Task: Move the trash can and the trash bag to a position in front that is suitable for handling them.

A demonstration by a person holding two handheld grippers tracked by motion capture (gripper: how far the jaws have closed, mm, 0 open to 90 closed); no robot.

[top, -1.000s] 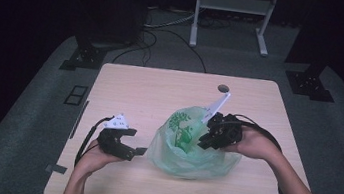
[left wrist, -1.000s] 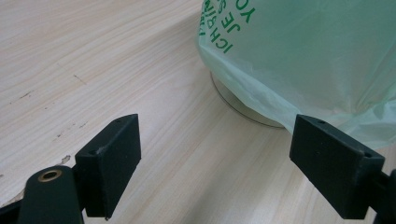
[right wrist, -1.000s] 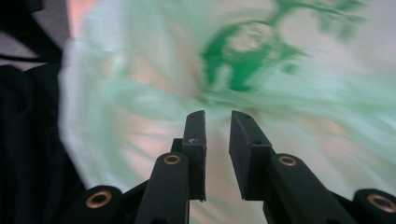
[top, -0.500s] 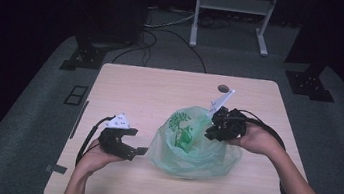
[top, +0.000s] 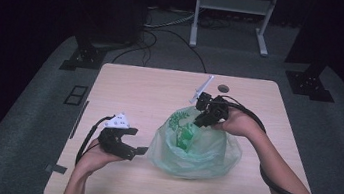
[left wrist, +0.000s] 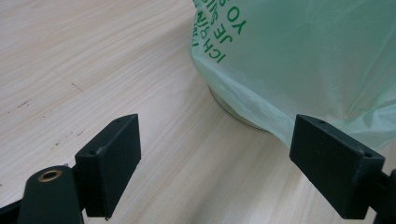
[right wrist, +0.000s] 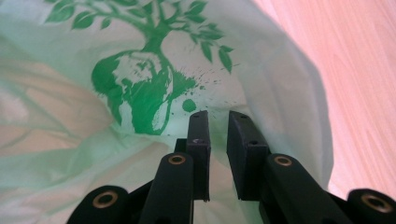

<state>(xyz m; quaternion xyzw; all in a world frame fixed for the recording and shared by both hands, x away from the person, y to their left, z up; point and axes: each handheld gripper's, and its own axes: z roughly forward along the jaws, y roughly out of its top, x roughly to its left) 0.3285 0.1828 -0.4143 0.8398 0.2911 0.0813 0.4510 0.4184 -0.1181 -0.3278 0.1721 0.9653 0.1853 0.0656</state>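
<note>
A pale green plastic bag (top: 198, 148) printed with a green tree (right wrist: 144, 88) lies on the wooden table (top: 151, 89). Through its film, the left gripper view shows the rim of something round (left wrist: 233, 114) inside. My right gripper (top: 198, 121) reaches down-left onto the bag's top. Its jaws (right wrist: 218, 114) stand almost together with a narrow gap, and I see no film pinched between them. My left gripper (top: 135, 151) rests just left of the bag (left wrist: 317, 56), held low over the table. It is open (left wrist: 215, 158), with only bare wood between the pads.
A small dark round spot (top: 222, 88) marks the table behind the right gripper. Cables trail from both grippers toward the front edge. Beyond the table, a metal stand (top: 231, 14) and black equipment feet (top: 82, 57) sit on the grey floor.
My right gripper has moved left and farther back along the bag's top, and the bag's upper part has shifted with it. The left gripper has stayed in place.
</note>
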